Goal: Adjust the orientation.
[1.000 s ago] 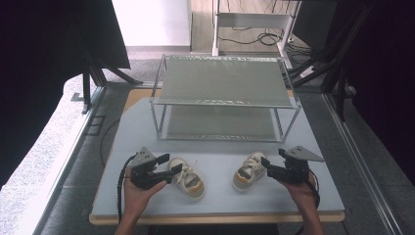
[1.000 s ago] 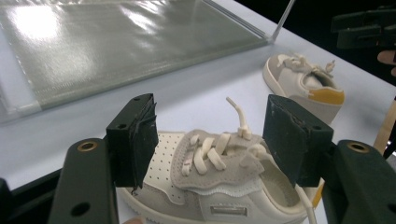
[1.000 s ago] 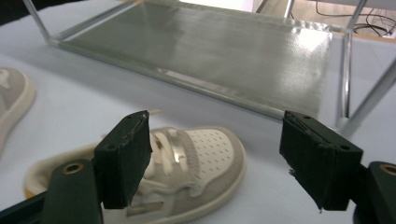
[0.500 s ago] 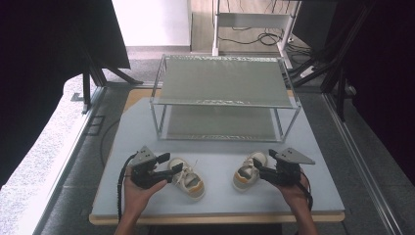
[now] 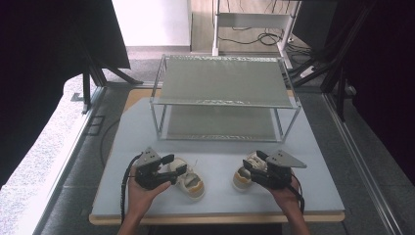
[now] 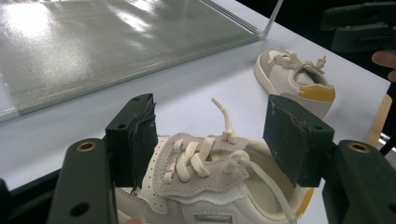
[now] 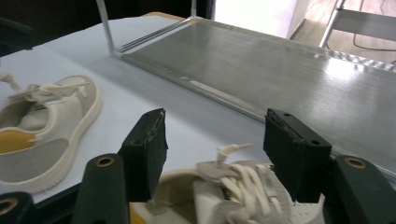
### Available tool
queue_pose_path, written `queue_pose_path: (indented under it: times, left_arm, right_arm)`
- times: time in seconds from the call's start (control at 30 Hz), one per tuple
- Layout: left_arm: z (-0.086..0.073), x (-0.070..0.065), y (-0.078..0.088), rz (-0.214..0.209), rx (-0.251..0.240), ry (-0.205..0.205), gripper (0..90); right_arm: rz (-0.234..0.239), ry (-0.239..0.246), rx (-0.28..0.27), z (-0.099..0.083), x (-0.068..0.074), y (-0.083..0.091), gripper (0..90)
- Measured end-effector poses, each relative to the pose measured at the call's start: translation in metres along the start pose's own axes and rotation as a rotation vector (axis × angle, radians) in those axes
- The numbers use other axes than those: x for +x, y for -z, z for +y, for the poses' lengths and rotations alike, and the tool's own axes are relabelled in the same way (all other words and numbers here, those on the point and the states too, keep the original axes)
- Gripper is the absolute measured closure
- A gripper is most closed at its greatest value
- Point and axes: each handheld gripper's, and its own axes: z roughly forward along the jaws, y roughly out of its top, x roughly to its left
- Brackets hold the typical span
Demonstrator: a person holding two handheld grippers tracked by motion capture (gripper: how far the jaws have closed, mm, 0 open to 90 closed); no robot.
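Two cream low sneakers with yellow insoles lie on the white table point(image 5: 218, 203). The left shoe point(image 5: 190, 180) lies under my left gripper point(image 5: 177, 165). In the left gripper view its laced top point(image 6: 205, 170) sits between the pads point(image 6: 133, 140), which stand apart from it, so that gripper point(image 6: 215, 126) is open. My right gripper point(image 5: 249, 160) reaches over the right shoe point(image 5: 243, 177). Its jaws have just been closing and stand on either side of the laces point(image 7: 238, 186) without pressing; the right gripper point(image 7: 217, 135) is open.
A two-tier metal shelf rack point(image 5: 222, 85) stands behind the shoes, its lower shelf point(image 7: 289, 79) close in front of both grippers. Each gripper view also shows the other shoe point(image 6: 294, 79) point(image 7: 42, 121) off to the side. Dark stands and cables surround the table.
My right gripper has slid left over the right shoe, and its jaws have narrowed around the laces. The left gripper and left shoe have stayed put.
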Motion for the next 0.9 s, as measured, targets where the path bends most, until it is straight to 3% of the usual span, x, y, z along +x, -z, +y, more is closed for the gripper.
queue_pose_path:
  times: [0.6, 0.77, 0.9]
  left_arm:
    - [0.001, -0.002, -0.001, -0.006, -0.003, -0.003, 34.6]
    - [0.001, -0.002, 0.001, -0.001, -0.009, -0.002, 34.6]
    - [0.0, 0.0, 0.002, 0.007, -0.02, -0.002, 35.1]
  right_arm:
    - [0.07, 0.04, 0.019, -0.001, 0.03, -0.017, 45.1]
    - [0.09, 0.047, 0.015, -0.002, 0.039, -0.022, 52.5]
    - [0.145, 0.065, 0.022, -0.003, 0.048, -0.027, 61.6]
